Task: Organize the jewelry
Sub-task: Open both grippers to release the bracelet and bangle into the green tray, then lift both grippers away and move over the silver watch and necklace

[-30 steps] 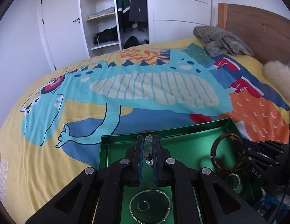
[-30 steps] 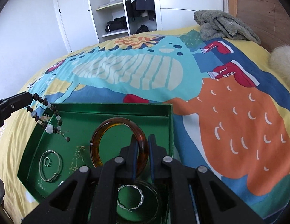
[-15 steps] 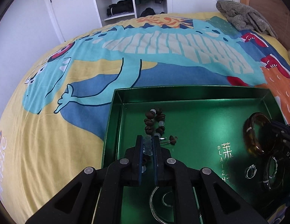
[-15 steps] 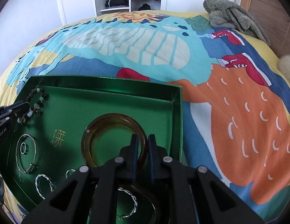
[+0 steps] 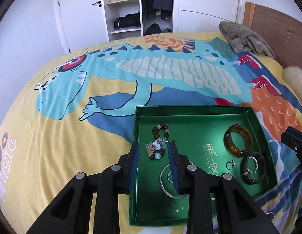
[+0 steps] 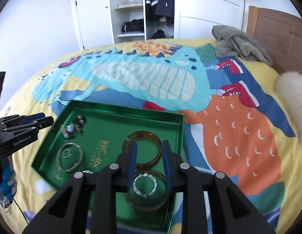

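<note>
lying in the far left corner of the green tray (image 5: 189, 111): beaded bracelet (image 5: 159, 143), loose, just ahead of the left claw (image 5: 153, 154). gaping wide, that claw, gripping nothing, its tips hanging over the tray's left wall. resting near the right wall: amber bangle (image 5: 238, 140), with a darker bangle (image 5: 254, 167) just nearer and a twisted silver ring (image 6: 144, 184) inside it. sitting between the gold lettering and the dark bangle: small ring (image 5: 230, 164). lying partly hidden behind the left claw's right finger: thin silver bangle (image 5: 166, 183).

showing clearly only from the right wrist: whole silver bangle, with a small ring inside it, and the right claw (image 6: 149, 152) spread wide and empty over the amber bangle. blurring there: beads.

spreading all around the tray: dinosaur bedspread (image 5: 73, 136), with open room left and ahead. lying near the wooden headboard (image 5: 277, 37): grey towel (image 5: 244, 37).
</note>
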